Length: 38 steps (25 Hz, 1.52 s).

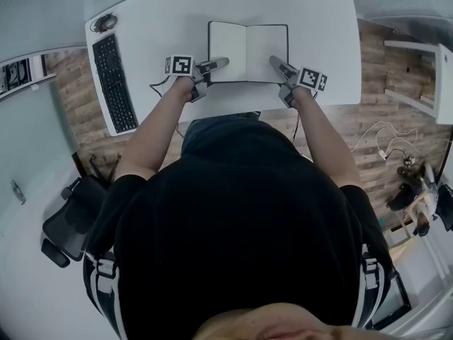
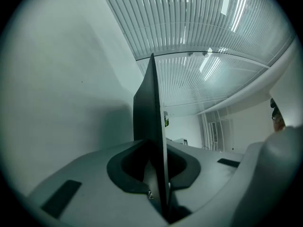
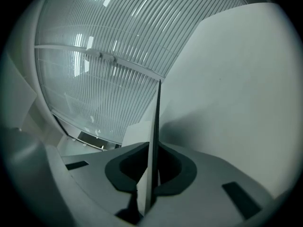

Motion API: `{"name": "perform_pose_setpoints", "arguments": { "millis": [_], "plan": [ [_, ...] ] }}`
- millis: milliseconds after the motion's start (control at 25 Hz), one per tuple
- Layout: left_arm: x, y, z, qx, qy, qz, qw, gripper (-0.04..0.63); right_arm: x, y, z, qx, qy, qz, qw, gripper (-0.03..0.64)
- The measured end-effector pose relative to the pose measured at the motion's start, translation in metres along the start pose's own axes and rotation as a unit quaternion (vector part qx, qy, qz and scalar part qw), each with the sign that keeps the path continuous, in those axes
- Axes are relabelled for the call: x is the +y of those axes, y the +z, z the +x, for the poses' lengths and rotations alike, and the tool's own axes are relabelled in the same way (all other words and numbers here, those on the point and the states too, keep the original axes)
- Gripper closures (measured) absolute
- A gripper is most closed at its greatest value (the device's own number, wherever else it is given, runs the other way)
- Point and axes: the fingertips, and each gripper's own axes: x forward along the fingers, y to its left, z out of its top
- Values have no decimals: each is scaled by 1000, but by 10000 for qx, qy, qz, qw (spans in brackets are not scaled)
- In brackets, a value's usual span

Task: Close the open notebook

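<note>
The open black-covered paper notebook point(image 1: 248, 52) lies on the white desk point(image 1: 318, 20). The left gripper point(image 1: 221, 63) is clenched on its left cover edge. The right gripper point(image 1: 276, 62) clasps the right edge (both covers sit edge-on between the jaws).

Head view steeply down on desk point(image 1: 311, 20), gripper views close against notebook point(image 1: 248, 52)

The open black-covered paper notebook point(image 1: 248, 52) lies centred on the white rectangular desk point(image 1: 318, 20), the long black plastic keyboard point(image 1: 115, 83) to its left, the small dark mouse point(image 1: 105, 22) behind the keyboard.
</note>
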Motion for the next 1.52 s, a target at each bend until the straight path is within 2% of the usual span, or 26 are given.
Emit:
{"name": "perform_pose_setpoints", "arguments": {
  "millis": [760,1160,1520],
  "plan": [
    [19,-4,0,44,191,-68,9998,540,-21,-9,3,-7,-159,57,9999,555],
    [24,-5,-4,2,158,-147,9998,541,-21,-9,4,103,-236,-173,9995,555],
    [26,3,-14,-61,158,-136,9998,541,-18,-4,5,112,2,-315,9994,541]
  ]
}}
